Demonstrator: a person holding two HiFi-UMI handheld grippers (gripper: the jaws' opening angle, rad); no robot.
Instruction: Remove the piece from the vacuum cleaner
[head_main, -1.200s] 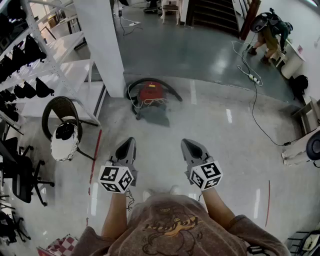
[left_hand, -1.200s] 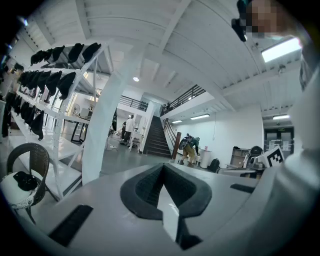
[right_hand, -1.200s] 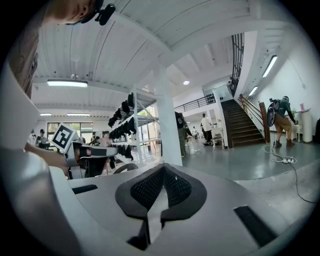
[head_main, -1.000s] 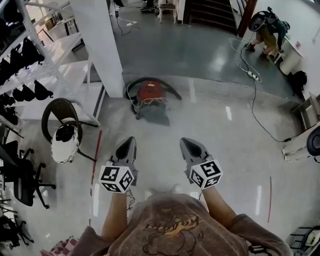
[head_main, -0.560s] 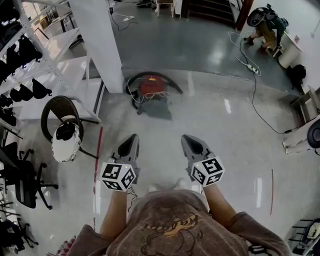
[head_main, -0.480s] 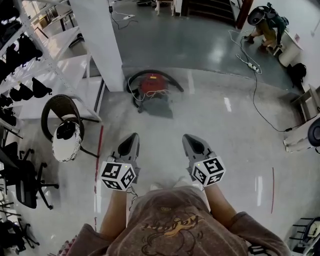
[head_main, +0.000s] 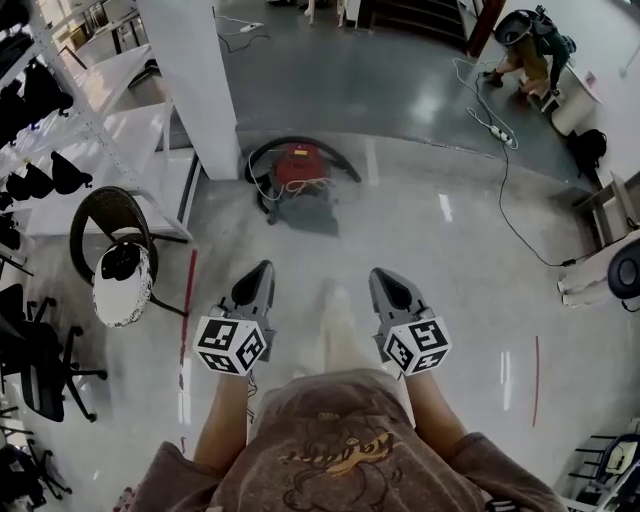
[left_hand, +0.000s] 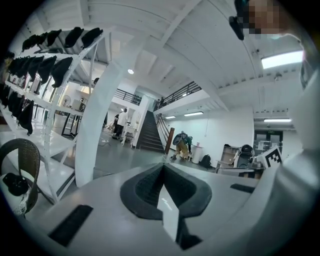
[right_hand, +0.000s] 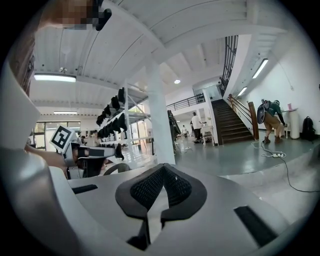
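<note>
A red vacuum cleaner (head_main: 297, 168) sits on the floor ahead of me by a white pillar (head_main: 190, 80), ringed by its black hose (head_main: 322, 146) with a pale cord lying over it. A grey floor-head piece (head_main: 307, 214) lies in front of it. My left gripper (head_main: 256, 281) and right gripper (head_main: 383, 284) are held side by side at waist height, well short of the vacuum. Both are shut with nothing between the jaws. In the left gripper view (left_hand: 162, 176) and the right gripper view (right_hand: 162, 181) the pads meet, and the vacuum is hidden.
A round dark chair (head_main: 108, 221) with a white helmet (head_main: 122, 284) stands at the left, beside white shelving (head_main: 70, 110). Office chairs (head_main: 40, 355) line the far left. A cable (head_main: 508, 170) runs across the floor at right. A person (head_main: 536, 50) crouches far back right.
The vacuum cleaner has drifted slightly nearer and lower in the head view as I step forward. Both grippers stay shut and keep their spacing.
</note>
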